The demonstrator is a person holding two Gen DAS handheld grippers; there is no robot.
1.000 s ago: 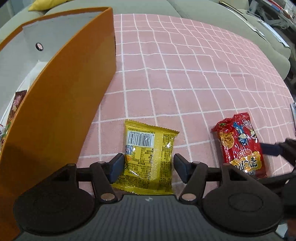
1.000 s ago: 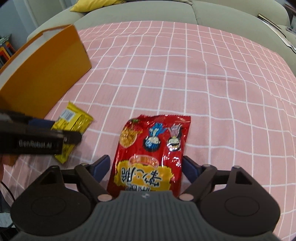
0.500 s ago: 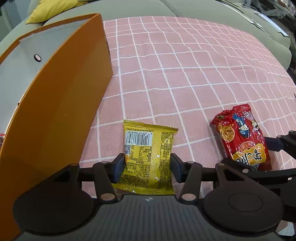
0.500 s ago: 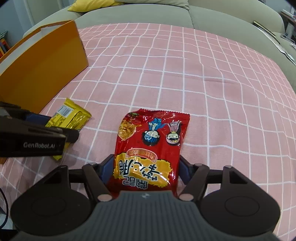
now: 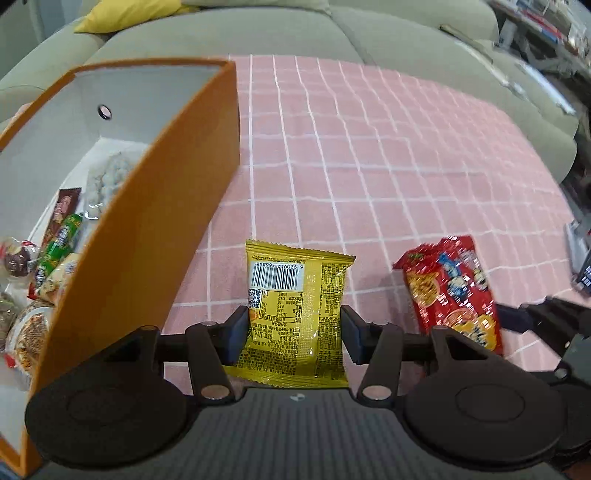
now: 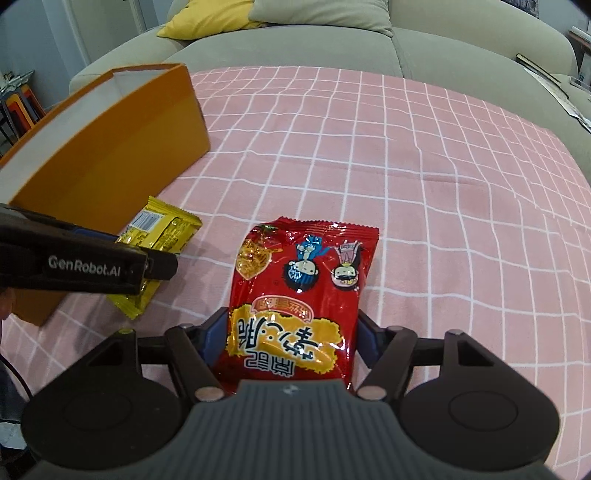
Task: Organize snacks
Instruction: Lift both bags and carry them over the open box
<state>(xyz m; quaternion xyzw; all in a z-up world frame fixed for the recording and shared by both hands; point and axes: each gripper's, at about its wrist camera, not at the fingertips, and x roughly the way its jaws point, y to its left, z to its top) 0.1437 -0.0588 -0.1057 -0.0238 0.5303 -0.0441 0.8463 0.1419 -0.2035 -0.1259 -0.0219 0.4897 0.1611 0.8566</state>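
Both jaws are clenched on snack packets. On the left gripper [image 5: 293, 334] the blue pads press the two long edges of the yellow packet [image 5: 295, 314], a flat, glossy foil sachet with crimped ends, its back side up showing a barcode and fine print. On the right gripper [image 6: 286, 341] the jaws squeeze the near end of the red packet [image 6: 306, 291], a crinkly, shiny bag printed with two cartoon faces and a yellow patch of large characters. Whether either packet is lifted off the cloth or resting on it cannot be told.

Both packets sit side by side over the pink cloth [image 5: 369, 166], a soft fabric with a white grid of squares, spread flat with faint creases. The yellow packet is to the left of the red one, near it but apart.

Just left of the yellow packet stands one orange box [image 5: 140, 229], open at the top, with smooth rigid walls, white inside, and a small round hole in its far wall. Inside it lie several other wrapped snacks [image 5: 55, 243], among them a green one, a brown one and a pale lumpy bag; the full count is not clear.

Beyond the cloth, far from the grippers, is a grey-green sofa [image 6: 314, 48] with one yellow cushion [image 6: 210, 18] on it.
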